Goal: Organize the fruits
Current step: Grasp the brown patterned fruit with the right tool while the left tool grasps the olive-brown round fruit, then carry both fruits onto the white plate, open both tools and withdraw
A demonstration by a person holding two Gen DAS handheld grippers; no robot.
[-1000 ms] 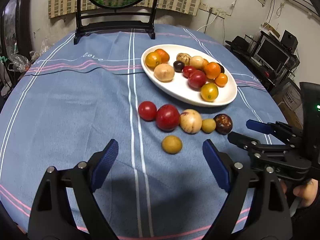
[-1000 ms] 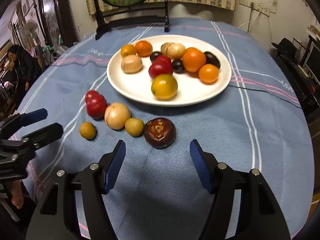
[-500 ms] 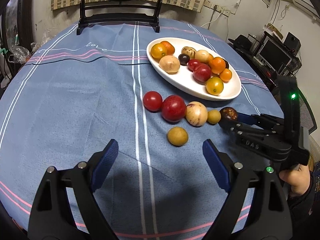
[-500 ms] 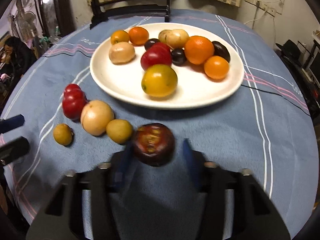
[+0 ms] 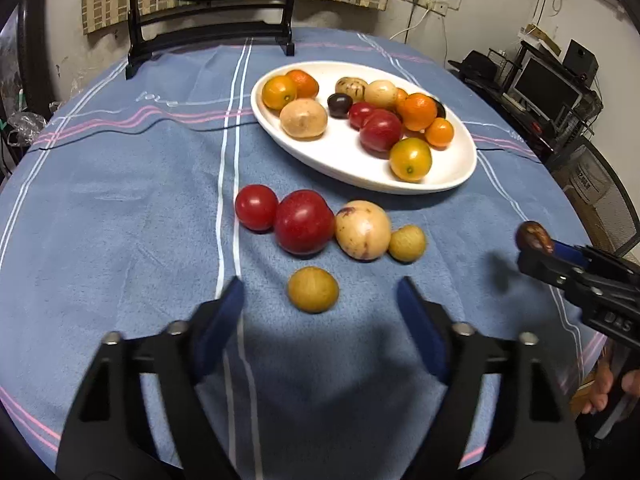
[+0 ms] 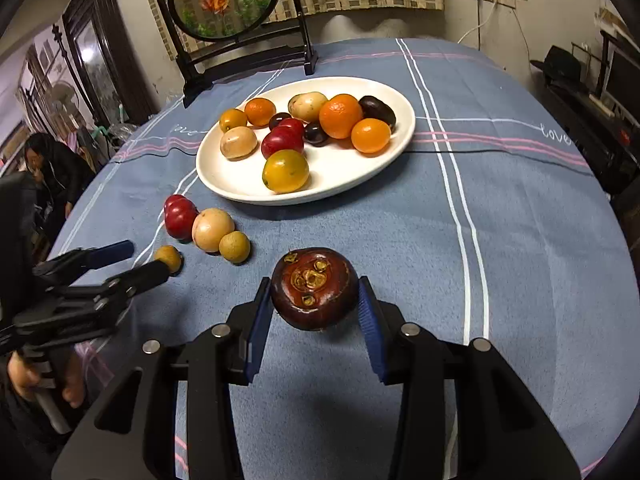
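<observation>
My right gripper (image 6: 314, 300) is shut on a dark brown mangosteen (image 6: 315, 288) and holds it above the blue cloth; it shows at the right of the left wrist view (image 5: 534, 236). My left gripper (image 5: 320, 304) is open, its fingers either side of a small yellow-brown fruit (image 5: 313, 289). Behind that fruit lie a small red tomato (image 5: 256, 207), a larger red fruit (image 5: 304, 221), a pale round fruit (image 5: 363, 229) and another small yellow fruit (image 5: 407, 243). A white oval plate (image 5: 344, 160) beyond them holds several fruits.
A black stand with a round painted screen (image 6: 224, 0) stands at the table's far edge. A person (image 6: 48, 164) sits beyond the left edge. Shelves with a monitor (image 5: 548, 88) are off the table's right side.
My right gripper closed on the mangosteen and lifted it off the cloth, moving right and back. My left gripper moved forward toward the small yellow-brown fruit.
</observation>
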